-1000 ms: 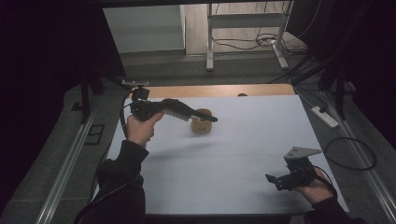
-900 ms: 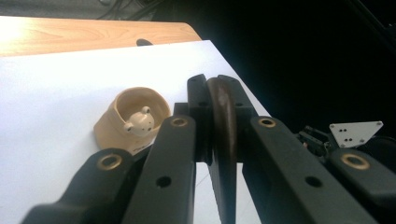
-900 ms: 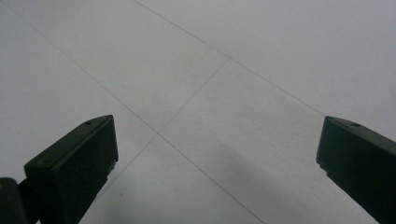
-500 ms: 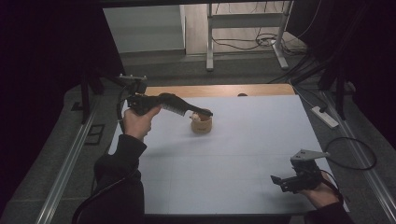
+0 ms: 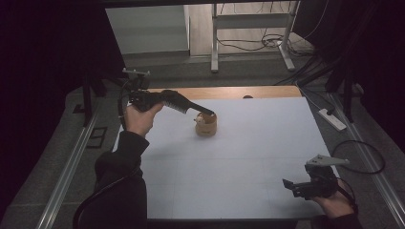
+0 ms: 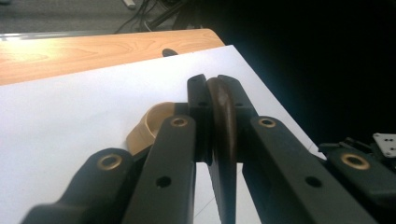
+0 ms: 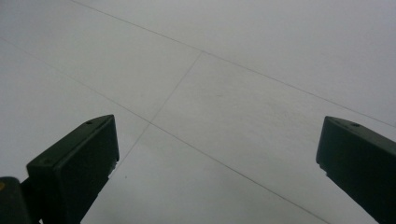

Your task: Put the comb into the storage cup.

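A small tan wooden cup [image 5: 206, 126] stands on the white sheet [image 5: 239, 162] toward the back left. My left gripper [image 5: 206, 111] hovers just above its rim, tilted down, and is shut on a thin dark brown curved piece [image 6: 223, 126]. In the left gripper view the cup [image 6: 147, 128] peeks out to the left of the jaws, and the left gripper [image 6: 216, 81] clamps the brown piece edge-on. My right gripper [image 5: 289, 186] rests low near the front right corner, open. In the right gripper view the right gripper [image 7: 219, 154] has wide-apart jaws over bare white sheet.
A strip of bare wooden tabletop [image 5: 224, 91] runs along the far edge of the sheet. A white power strip [image 5: 333, 119] and cables [image 5: 358, 157] lie on the floor to the right. A metal stand [image 5: 215, 43] is behind the table.
My left hand has lifted and drawn back to the left, with the jaw tips still over the cup. My right hand has slid a little toward the front right edge. The cup has stayed put.
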Available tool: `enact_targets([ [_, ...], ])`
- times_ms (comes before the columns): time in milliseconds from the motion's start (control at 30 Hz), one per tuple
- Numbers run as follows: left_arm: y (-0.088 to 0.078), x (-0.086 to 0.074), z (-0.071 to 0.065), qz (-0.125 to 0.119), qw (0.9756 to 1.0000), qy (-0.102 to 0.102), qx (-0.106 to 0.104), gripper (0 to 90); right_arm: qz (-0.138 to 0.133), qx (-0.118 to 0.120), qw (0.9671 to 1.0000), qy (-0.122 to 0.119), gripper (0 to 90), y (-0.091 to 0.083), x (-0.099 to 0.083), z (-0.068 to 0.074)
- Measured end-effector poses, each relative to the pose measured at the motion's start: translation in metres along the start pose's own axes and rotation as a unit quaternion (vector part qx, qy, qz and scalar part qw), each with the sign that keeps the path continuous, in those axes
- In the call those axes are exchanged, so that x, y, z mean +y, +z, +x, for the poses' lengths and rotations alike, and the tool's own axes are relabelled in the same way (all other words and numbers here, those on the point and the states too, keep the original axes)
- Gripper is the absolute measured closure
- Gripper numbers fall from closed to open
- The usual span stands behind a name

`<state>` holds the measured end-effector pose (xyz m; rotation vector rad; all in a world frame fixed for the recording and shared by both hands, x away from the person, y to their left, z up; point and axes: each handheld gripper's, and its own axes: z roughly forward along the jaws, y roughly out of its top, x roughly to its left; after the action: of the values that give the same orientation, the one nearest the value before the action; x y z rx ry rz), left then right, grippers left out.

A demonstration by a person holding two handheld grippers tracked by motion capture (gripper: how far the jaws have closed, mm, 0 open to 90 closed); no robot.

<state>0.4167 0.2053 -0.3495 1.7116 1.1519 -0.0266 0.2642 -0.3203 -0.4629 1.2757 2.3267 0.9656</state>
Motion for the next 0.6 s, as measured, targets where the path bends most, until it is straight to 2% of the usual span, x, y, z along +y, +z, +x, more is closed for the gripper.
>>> enact_targets([
  [167,0.001,0.003,0.0,0.003,0.9999,0.002,0.01,84.0,-0.003,-0.011,0.9999,0.001,0.0,-0.006,-0.003,0.001],
  [267,0.002,0.005,0.0,0.005,0.9999,0.002,0.015,84.0,-0.009,-0.01,0.9999,0.008,0.0,-0.011,-0.005,0.0],
  [600,0.011,0.013,-0.002,0.027,0.9987,0.012,0.04,84.0,-0.014,-0.014,0.9998,0.005,0.0,-0.015,-0.007,0.002],
])
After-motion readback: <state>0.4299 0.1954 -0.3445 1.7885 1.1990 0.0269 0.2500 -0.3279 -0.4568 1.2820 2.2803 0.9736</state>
